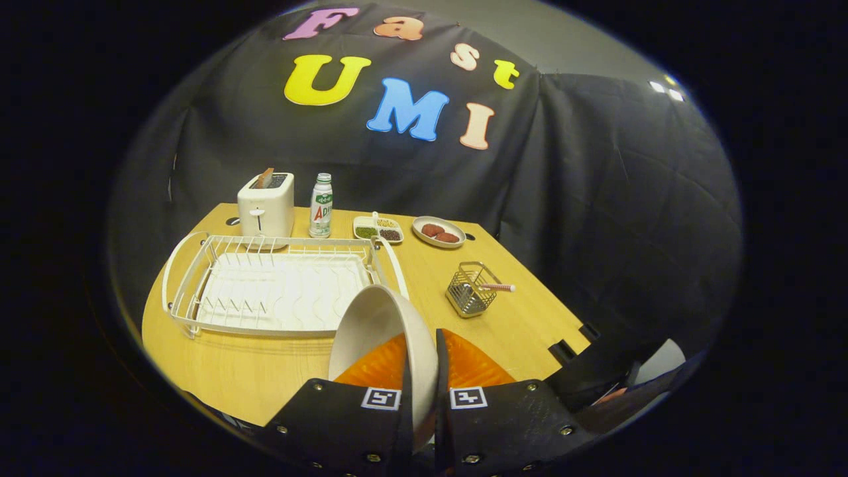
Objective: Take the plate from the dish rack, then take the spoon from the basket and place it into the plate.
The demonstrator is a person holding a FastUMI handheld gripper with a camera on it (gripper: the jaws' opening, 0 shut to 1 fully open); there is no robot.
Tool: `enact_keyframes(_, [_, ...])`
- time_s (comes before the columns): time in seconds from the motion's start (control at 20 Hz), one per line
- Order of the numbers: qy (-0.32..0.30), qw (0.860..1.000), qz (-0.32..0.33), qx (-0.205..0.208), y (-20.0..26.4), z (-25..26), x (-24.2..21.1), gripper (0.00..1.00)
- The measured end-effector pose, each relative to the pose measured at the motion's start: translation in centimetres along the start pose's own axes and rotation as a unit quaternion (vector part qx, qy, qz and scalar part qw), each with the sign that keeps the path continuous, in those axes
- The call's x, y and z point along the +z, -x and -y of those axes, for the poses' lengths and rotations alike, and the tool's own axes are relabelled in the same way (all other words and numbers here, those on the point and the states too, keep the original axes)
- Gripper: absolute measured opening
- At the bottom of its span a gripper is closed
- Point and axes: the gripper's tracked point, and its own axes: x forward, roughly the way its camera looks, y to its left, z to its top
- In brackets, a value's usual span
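1. So, our gripper (422,391) is clamped on the plate (381,331), both fingers pinching its rim. It's held on edge, above the table (218,371) and just in front of the rack (271,285).
2. We'd say lay it flat on bare wood near the basket (469,289), and tip it slowly so it doesn't slip.
3. Further out, the spoon (497,287) pokes out of the basket; its bowl end is hidden inside.
4. The plate's lower edge is cut off behind the fingers.

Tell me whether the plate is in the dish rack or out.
Out. The plate stands on edge between the shut gripper jaws, just in front of the dish rack.
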Motion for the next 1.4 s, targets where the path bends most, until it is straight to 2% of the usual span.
enact_keyframes(0.45, [-0.107, 0.992, -0.064, 0.036, -1.6, -0.8, -5.3, 0.13])
enact_keyframes(0.85, [-0.139, 0.985, -0.08, 0.068, -3.1, -2.5, -6.7, 0.13])
enact_keyframes(1.4, [-0.273, 0.948, -0.124, 0.108, -6.8, -3.5, -10.1, 0.13])
